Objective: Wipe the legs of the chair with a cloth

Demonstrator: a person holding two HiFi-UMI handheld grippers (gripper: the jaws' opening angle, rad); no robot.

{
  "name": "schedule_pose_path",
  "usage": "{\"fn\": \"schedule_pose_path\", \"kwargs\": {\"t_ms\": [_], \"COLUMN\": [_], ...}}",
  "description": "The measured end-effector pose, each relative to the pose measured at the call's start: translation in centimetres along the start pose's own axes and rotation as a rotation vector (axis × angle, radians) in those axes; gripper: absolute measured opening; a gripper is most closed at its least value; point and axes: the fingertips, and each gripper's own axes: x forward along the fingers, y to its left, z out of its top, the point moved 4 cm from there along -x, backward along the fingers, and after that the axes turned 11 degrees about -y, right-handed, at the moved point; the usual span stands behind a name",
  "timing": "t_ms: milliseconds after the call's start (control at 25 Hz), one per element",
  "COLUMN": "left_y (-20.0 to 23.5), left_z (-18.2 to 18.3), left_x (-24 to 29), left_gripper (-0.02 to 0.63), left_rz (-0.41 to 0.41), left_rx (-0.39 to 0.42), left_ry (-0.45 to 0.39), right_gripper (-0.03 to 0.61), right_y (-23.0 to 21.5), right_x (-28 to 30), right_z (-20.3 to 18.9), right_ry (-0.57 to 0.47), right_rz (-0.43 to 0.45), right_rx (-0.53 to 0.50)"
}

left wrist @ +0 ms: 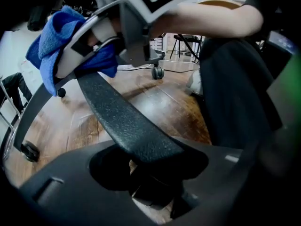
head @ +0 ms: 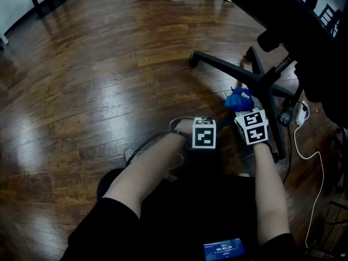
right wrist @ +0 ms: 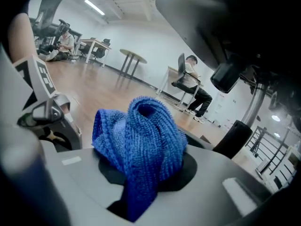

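Blue terry cloth (right wrist: 141,135), a single piece, was bunched between the jaws of my right hand-held gripper (right wrist: 146,171). That gripper was clenched on it, with loops of fabric standing up in front of its camera. From the head view I counted five legs on the black chair (head: 261,74), fanning out from one hub over the brown wooden floor (head: 109,91). Four legs lay bare. The fifth leg (left wrist: 127,121) ran towards me and was mostly covered by the cloth and my two hand-held grippers. The cloth was pressed against that fifth leg on its hub end, touching its upper side. My left hand-held gripper (left wrist: 149,171) was clasped on the same leg nearer its outer end. In that gripper's own view the textured black bar filled the gap between the jaws and rose away to the cloth. The two marker cubes (head: 204,134) sat side by side, close but apart, the right one just behind the cloth. In the left gripper view I could be sure of two casters (left wrist: 157,72), one ahead on the floor and one at the far left edge. One white cable (head: 304,148) looped over the floor to the right of the chair. The right gripper view showed two people (right wrist: 194,81) seated far across the room, well apart from each other. One small lit screen (head: 223,249) showed at the bottom of the head view.
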Motion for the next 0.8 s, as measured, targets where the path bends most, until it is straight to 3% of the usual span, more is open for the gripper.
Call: {"fn": "schedule_pose_path", "kwargs": {"t_ms": [120, 280, 440, 560, 680, 800], "left_y": [0.1, 0.0, 0.2, 0.1, 0.1, -0.2], "left_z": [-0.5, -0.9, 0.0, 0.0, 0.1, 0.2], "left_x": [-0.1, -0.2, 0.1, 0.1, 0.1, 0.3], "left_gripper": [0.229, 0.229, 0.229, 0.229, 0.229, 0.229], "left_rz": [0.023, 0.053, 0.095, 0.073, 0.046, 0.014], "left_rx": [-0.028, -0.066, -0.052, -0.028, -0.012, -0.001], "left_ry": [0.019, 0.031, -0.003, 0.014, 0.018, 0.034], "right_gripper": [0.092, 0.090, 0.083, 0.087, 0.087, 0.087], "right_y": [3.8, 10.8, 11.3, 9.8, 5.4, -0.1], "right_x": [-1.2, -2.3, -2.6, -1.8, -0.3, 0.3], "right_z": [0.2, 1.0, 1.0, 0.9, 0.5, -0.2], "right_ry": [-0.004, 0.028, 0.014, 0.021, 0.035, 0.023], "right_rz": [0.128, 0.342, 0.366, 0.312, 0.167, 0.004], "right_rx": [0.003, -0.079, -0.092, -0.116, -0.120, -0.058]}}
